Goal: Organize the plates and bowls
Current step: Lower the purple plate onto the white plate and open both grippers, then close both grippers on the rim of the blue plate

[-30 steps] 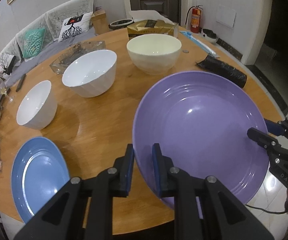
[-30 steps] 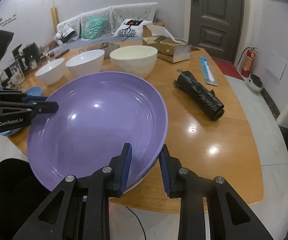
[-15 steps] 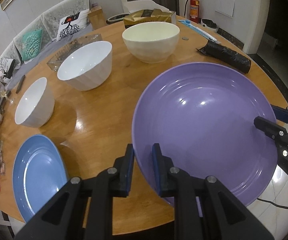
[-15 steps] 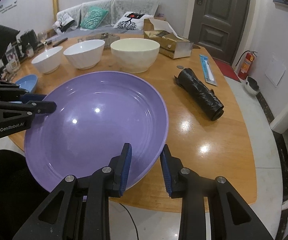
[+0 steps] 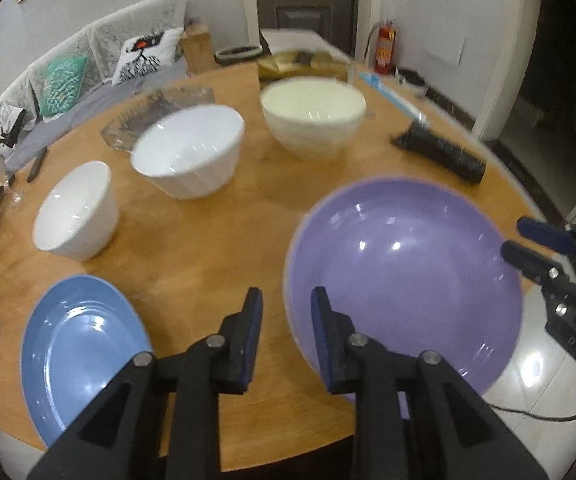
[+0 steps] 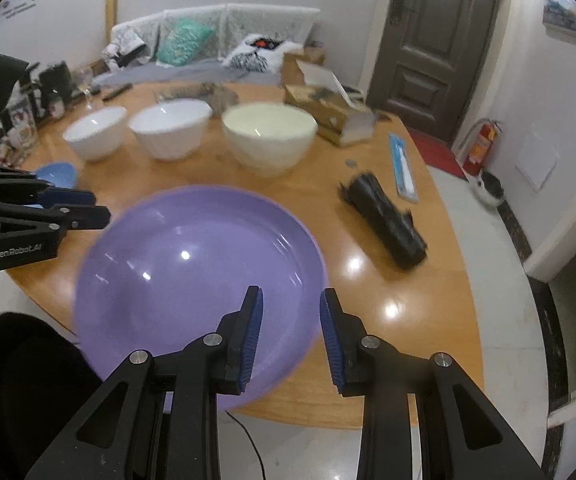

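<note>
Both grippers stand with jaws apart at a round wooden table (image 5: pixel 216 248), neither clamped on anything. From the left wrist camera, the left gripper (image 5: pixel 286 322) straddles the near rim of a purple plate (image 5: pixel 404 280) without touching it, while the right gripper (image 5: pixel 528 246), entering at 3 o'clock, sits open at the plate's far edge. The right wrist camera shows the right gripper (image 6: pixel 291 330) spread over the plate's near rim and the left gripper (image 6: pixel 88 206) at 9 o'clock.

The purple plate rests on the table's near edge, partly overhanging it. A blue plate (image 5: pixel 76 344) lies at 8 o'clock in the left view, well apart from it. Three bowls line the far side: a small white bowl (image 5: pixel 74 212), a larger white bowl (image 5: pixel 188 152) and a cream bowl (image 5: pixel 314 118).

Judging by this, the purple plate has just been set down and let go. Next likely calls for closing on the blue plate's rim and lifting it level to stack on the purple one.
</note>
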A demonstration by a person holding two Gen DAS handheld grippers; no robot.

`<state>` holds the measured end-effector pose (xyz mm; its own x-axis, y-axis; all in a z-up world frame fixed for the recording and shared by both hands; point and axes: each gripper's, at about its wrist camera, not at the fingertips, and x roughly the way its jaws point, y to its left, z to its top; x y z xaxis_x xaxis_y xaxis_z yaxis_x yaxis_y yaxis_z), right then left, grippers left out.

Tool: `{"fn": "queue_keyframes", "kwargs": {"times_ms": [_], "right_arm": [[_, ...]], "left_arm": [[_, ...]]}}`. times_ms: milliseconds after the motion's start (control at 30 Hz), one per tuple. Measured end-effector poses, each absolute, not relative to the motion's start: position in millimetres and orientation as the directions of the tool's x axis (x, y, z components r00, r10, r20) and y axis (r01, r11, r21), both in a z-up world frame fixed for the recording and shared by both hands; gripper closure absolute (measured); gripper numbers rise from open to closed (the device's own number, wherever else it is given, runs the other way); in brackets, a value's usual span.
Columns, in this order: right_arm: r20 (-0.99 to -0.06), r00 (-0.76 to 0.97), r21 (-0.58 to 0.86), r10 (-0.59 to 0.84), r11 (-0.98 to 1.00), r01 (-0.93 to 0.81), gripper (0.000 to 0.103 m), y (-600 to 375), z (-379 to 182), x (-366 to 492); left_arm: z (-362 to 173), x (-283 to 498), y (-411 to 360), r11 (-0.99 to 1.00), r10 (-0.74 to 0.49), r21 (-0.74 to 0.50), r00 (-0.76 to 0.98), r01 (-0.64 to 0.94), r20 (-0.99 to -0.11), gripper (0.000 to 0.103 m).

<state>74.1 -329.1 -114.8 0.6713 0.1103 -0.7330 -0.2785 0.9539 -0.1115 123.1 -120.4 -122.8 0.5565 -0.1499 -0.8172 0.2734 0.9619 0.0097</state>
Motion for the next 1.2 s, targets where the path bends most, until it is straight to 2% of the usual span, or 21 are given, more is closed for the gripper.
{"fn": "queue_keyframes", "kwargs": {"times_ms": [67, 233, 267, 333, 500, 567, 800, 1000, 1133, 1200], "right_arm": [[-0.72, 0.675, -0.083, 0.162, 0.945, -0.315, 0.078, -315, -101, 73], [-0.697, 0.645, 0.009, 0.315, 0.903, -0.431, 0.078, -269, -78, 78], [-0.696, 0.629, 0.028, 0.346, 0.889, -0.457, 0.077, -257, -75, 81], [-0.703, 0.593, 0.06, 0.392, 0.864, -0.5, 0.073, -234, -74, 87], [-0.75, 0.44, 0.15, 0.494, 0.775, -0.614, 0.07, -166, -87, 100], [-0.78, 0.393, 0.15, 0.487, 0.755, -0.638, 0.07, -143, -98, 106], [-0.849, 0.266, 0.181, 0.456, 0.725, -0.665, 0.07, -103, -136, 119], [-0.868, 0.249, 0.175, 0.43, 0.734, -0.656, 0.07, -92, -149, 127], [-0.873, 0.243, 0.172, 0.423, 0.733, -0.658, 0.07, -83, -153, 132], [-0.875, 0.238, 0.171, 0.421, 0.73, -0.662, 0.07, -79, -156, 132]], "left_arm": [[-108, 117, -104, 0.967, -0.164, -0.01, 0.585, 0.256, -0.795, 0.071], [-76, 99, -45, 0.984, -0.15, -0.042, 0.668, 0.175, -0.729, 0.056], [-72, 96, -31, 0.987, -0.139, -0.043, 0.68, 0.157, -0.72, 0.049], [-69, 91, -7, 0.992, -0.115, -0.041, 0.696, 0.123, -0.708, 0.044], [-75, 81, 59, 1.0, -0.014, -0.017, 0.714, 0.004, -0.7, 0.043], [-85, 78, 90, 0.998, 0.024, -0.019, 0.711, -0.053, -0.703, 0.042], [-132, 74, 158, 0.982, 0.015, -0.112, 0.651, -0.153, -0.759, 0.041], [-169, 78, 170, 0.974, -0.025, -0.158, 0.608, -0.166, -0.794, 0.042], [-186, 83, 168, 0.972, -0.037, -0.166, 0.584, -0.169, -0.811, 0.062], [-188, 82, 167, 0.972, -0.029, -0.161, 0.589, -0.172, -0.807, 0.066]]}}
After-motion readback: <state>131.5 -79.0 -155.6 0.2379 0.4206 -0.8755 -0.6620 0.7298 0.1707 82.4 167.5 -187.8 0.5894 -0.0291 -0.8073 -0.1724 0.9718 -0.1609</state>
